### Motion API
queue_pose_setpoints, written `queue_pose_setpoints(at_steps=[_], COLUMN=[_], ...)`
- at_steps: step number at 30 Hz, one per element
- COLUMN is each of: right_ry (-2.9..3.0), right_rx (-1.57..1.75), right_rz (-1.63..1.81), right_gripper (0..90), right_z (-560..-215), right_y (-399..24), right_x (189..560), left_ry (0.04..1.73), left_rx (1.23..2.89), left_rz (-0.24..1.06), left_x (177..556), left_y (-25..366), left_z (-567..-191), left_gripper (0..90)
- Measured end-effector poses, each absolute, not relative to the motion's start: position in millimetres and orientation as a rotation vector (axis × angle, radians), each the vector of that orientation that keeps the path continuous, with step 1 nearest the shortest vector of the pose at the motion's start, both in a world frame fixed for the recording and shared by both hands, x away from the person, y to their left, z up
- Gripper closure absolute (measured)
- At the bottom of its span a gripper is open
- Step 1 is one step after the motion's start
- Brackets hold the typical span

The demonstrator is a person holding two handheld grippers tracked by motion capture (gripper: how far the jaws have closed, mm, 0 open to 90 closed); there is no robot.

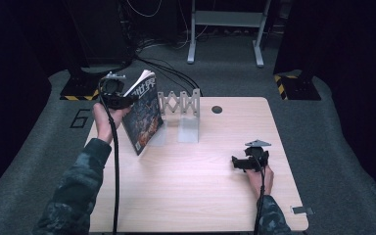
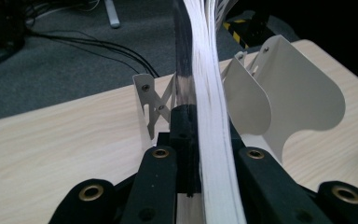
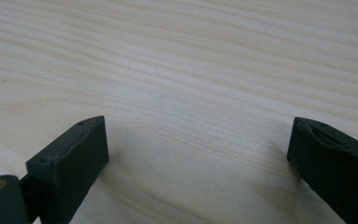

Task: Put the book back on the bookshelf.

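The left gripper (image 1: 127, 100) clamps the book (image 1: 144, 115), tilted beside the rack (image 1: 178, 104), not yet slotted in; the right gripper (image 3: 198, 154) rests open.

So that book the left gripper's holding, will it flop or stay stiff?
The book looks like a thin softcover, so probably floppy. Its pages curve and fan above the left gripper, so they may splay. It likely needs the rack to stand.

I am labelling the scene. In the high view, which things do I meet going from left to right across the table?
Left gripper → book that it holds → white folding book rack → round hole in the table → right gripper.
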State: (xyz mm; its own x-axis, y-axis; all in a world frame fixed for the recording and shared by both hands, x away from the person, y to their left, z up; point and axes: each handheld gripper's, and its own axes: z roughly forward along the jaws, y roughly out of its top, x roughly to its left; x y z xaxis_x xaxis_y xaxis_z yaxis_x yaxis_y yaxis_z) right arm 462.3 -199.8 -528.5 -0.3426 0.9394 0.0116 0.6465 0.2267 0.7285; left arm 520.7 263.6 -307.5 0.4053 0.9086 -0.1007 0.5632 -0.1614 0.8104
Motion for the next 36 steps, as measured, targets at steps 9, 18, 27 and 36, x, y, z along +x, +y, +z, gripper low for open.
queue_pose_setpoints(at_steps=[9,18,27,36], right_ry=[2.073,2.073,2.075,2.074], right_rx=[1.457,1.455,1.456,1.456], right_rz=[0.908,0.91,0.909,0.911], right_gripper=[4.9,5.1,5.2,5.5], right_z=[-528.5,-528.5,-528.4,-528.4], right_y=[-199.8,-199.9,-199.9,-199.9], right_x=[462.3,462.3,462.2,462.2], left_ry=[1.369,1.427,1.425,1.355], left_rx=[1.757,1.66,1.668,1.695], left_rz=[0.514,0.548,0.588,0.662], left_x=[533.3,531.5,529.9,511.9], left_y=[259.6,267.5,271.5,275.8], left_z=[-326.0,-331.5,-331.3,-330.7], left_gripper=[82.2,82.1,68.5,33.4])
